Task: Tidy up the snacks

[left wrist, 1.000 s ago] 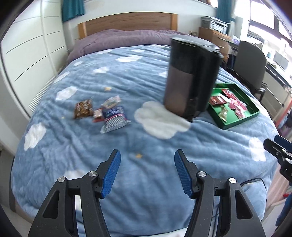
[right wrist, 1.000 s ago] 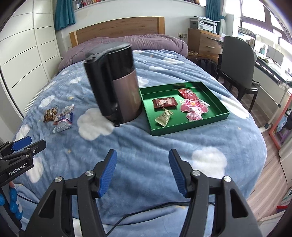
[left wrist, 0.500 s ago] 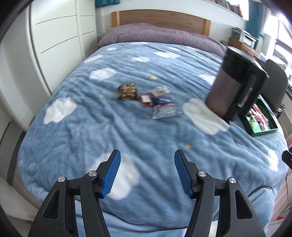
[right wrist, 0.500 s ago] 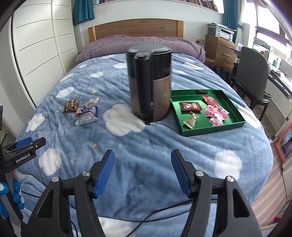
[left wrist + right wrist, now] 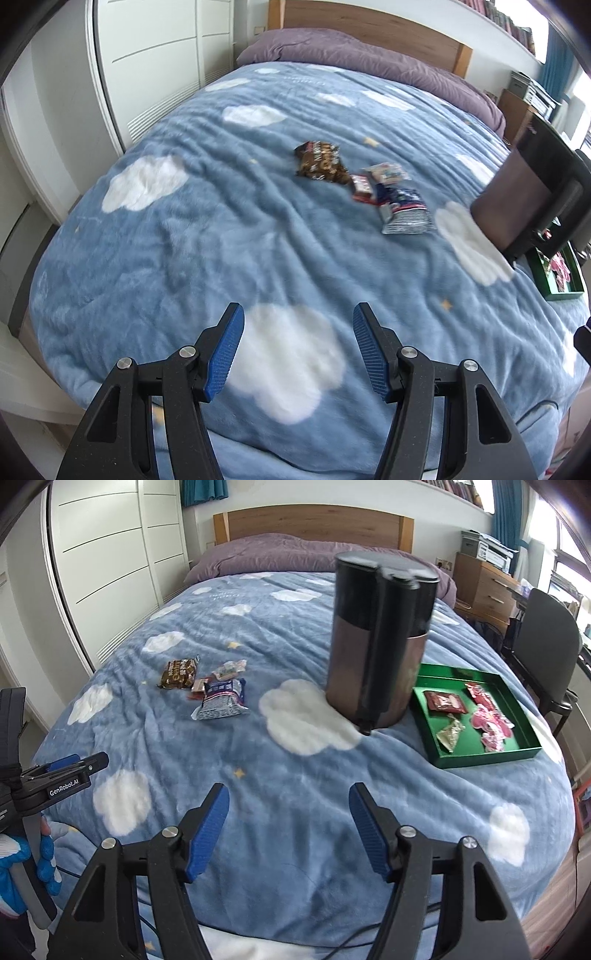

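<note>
Evidently the sorting was only partly done: four loose packets lay clustered on the cloud-print blanket [image 5: 280, 805], well apart from the green tray [image 5: 480, 757], which already held several red, pink and gold wrapped snacks. A brown chocolate-style packet [image 5: 178, 674] sat farthest out, a small red sweet [image 5: 361, 186] and a pale wrapper [image 5: 229, 669] lay just beside it, and a blue-and-silver packet [image 5: 221, 700] rested nearest the tall dark kettle [image 5: 373, 646]. The kettle stood upright between the loose pile and the tray, so anything carried across would probably have to go round it.

Neither tool held anything. The left gripper [image 5: 295, 350] had its jaws apart over bare blanket, short of the pile, pointed down toward the bed. The right gripper [image 5: 286, 830] was spread wide and empty near the bed's foot end; its jaws had just been opening further, with nothing between them, which I judged to be readiness for a pick. A blue-gloved hand [image 5: 22, 864] holding the left tool showed at the edge of the right view.

Compared with a second before, the left view had swung away from the kettle and tray toward the wardrobe side, so the loose packets now sat nearer the middle of the view and looked larger. The right view had shifted likewise, putting the kettle closer to centre.
</note>
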Available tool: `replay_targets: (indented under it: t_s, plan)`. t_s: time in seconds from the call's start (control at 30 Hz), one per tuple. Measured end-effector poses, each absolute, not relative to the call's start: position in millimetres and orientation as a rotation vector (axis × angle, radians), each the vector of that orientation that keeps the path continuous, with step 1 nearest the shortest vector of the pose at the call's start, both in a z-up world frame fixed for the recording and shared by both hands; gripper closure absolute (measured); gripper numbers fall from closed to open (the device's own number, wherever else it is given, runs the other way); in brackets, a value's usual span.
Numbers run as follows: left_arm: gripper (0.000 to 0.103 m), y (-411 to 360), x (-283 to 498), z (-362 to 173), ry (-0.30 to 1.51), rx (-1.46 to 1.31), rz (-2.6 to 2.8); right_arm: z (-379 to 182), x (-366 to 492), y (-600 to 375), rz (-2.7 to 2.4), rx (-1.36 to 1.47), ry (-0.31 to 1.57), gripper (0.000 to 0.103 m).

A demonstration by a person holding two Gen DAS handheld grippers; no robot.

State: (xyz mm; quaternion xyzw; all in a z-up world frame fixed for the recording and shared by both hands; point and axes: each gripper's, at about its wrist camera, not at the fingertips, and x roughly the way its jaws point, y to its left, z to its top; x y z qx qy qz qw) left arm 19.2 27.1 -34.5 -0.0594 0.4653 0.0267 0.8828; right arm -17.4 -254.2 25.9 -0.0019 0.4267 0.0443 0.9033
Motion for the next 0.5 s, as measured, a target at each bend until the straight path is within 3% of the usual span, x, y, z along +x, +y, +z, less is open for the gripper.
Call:
replay_targets:
  t_s: [0.5]
  plan:
    - [0.048,42.8,71.1,-51.8,1.010,-0.157,0.047,-19.2,57.7,-196.9,0.223,-0.031,0.966,0.000]
